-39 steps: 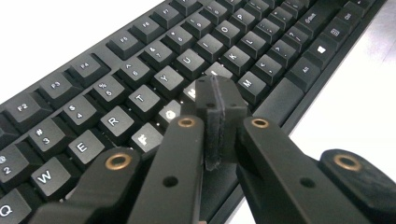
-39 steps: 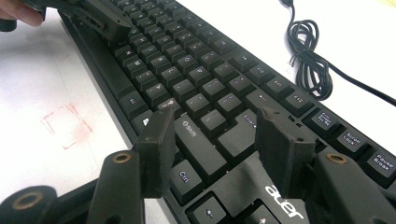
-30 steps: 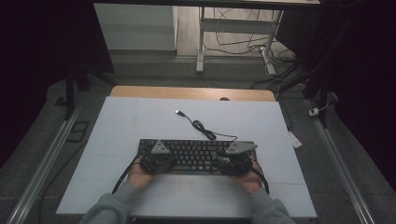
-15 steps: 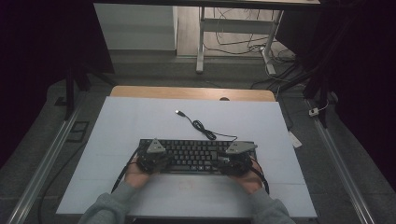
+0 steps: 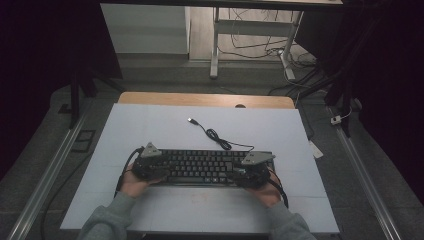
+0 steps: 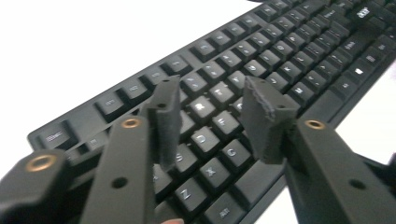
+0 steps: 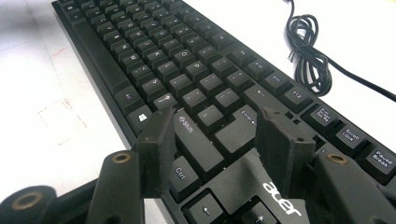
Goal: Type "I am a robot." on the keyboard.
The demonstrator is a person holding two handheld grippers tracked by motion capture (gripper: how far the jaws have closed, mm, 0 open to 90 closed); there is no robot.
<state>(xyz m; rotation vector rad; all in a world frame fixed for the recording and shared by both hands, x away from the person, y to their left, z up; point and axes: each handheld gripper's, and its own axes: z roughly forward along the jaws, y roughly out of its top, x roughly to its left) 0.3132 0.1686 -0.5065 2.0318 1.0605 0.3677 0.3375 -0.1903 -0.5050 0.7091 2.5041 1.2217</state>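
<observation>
The left gripper (image 6: 212,123), its jaws just opened and holding nothing, hovers above the letter keys of the black keyboard (image 6: 280,60).

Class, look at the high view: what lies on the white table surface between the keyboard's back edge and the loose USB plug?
In the high view, the keyboard and its USB plug are joined by the black cable, partly bunched in a small coil.
</observation>
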